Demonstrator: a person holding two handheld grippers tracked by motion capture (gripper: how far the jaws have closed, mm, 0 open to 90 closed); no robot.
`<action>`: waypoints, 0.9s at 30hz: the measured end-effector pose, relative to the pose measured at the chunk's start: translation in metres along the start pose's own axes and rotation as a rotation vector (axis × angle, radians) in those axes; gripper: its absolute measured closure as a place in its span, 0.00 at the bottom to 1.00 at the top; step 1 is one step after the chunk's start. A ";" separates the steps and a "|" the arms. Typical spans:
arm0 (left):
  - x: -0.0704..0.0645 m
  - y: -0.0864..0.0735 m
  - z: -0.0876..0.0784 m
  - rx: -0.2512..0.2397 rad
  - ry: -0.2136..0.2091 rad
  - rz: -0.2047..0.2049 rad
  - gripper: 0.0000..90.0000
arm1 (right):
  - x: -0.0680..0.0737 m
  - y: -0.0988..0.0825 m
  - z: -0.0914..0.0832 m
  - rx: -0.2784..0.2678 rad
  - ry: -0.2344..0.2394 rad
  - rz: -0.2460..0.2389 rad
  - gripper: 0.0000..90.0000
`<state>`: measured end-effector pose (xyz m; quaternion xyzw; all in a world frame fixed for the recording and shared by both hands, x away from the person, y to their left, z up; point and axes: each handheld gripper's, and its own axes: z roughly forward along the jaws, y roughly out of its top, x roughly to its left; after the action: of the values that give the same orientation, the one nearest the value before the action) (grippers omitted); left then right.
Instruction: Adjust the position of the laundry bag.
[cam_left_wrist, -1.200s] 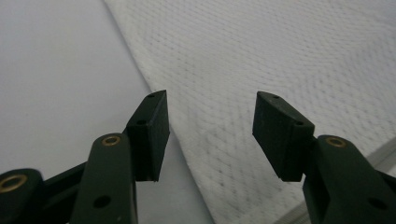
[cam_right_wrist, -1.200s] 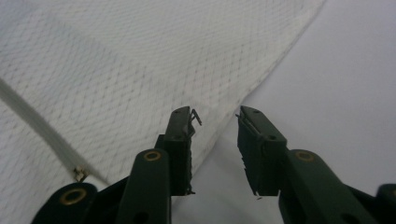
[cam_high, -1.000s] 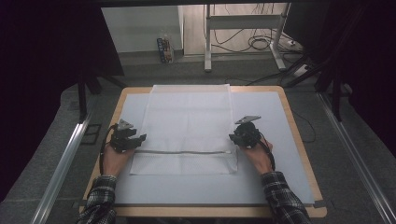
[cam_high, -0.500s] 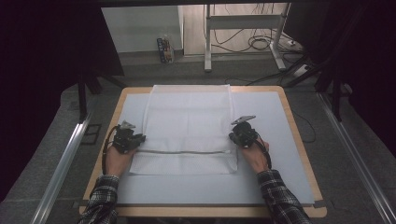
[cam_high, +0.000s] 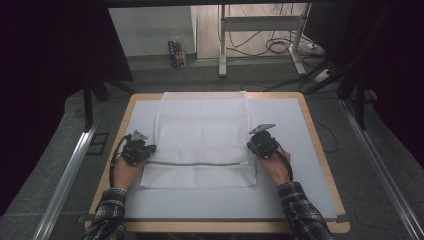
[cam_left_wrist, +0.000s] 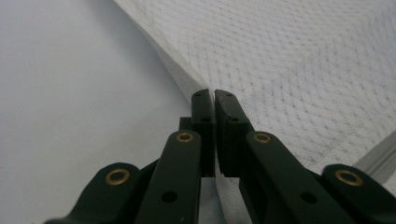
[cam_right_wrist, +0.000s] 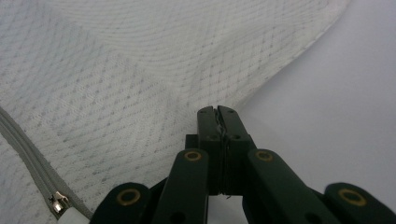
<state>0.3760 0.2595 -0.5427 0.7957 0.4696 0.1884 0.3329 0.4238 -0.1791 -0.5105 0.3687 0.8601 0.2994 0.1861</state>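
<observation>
Mesh laundry bag (cam_high: 200, 140) lay flat mid-tabletop, its zipper (cam_high: 195, 163) toward the near edge. Left gripper (cam_high: 148, 149) and right gripper (cam_high: 251, 145) had just closed, each pinching a side edge. Judged a grasp step; next, an even lift to fold.

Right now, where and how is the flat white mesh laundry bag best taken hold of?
Take the white mesh laundry bag by its two side edges just beyond the grey zipper, coming in level from each side. It lies flat and thin, so only edges offer a pinch; left gripper and right gripper pinch there.
</observation>
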 end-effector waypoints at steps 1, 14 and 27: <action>-0.002 0.000 0.000 0.000 -0.001 0.004 0.97 | 0.000 0.000 -0.001 -0.002 0.003 -0.003 0.98; -0.015 0.000 -0.004 0.021 -0.064 0.055 0.97 | -0.005 -0.013 -0.020 0.001 0.013 -0.014 0.98; -0.029 0.000 -0.008 0.035 -0.104 0.089 0.97 | -0.012 -0.024 -0.035 0.008 0.045 0.001 0.97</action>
<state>0.3565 0.2369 -0.5364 0.8301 0.4192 0.1531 0.3343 0.4005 -0.2146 -0.4989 0.3629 0.8651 0.3043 0.1652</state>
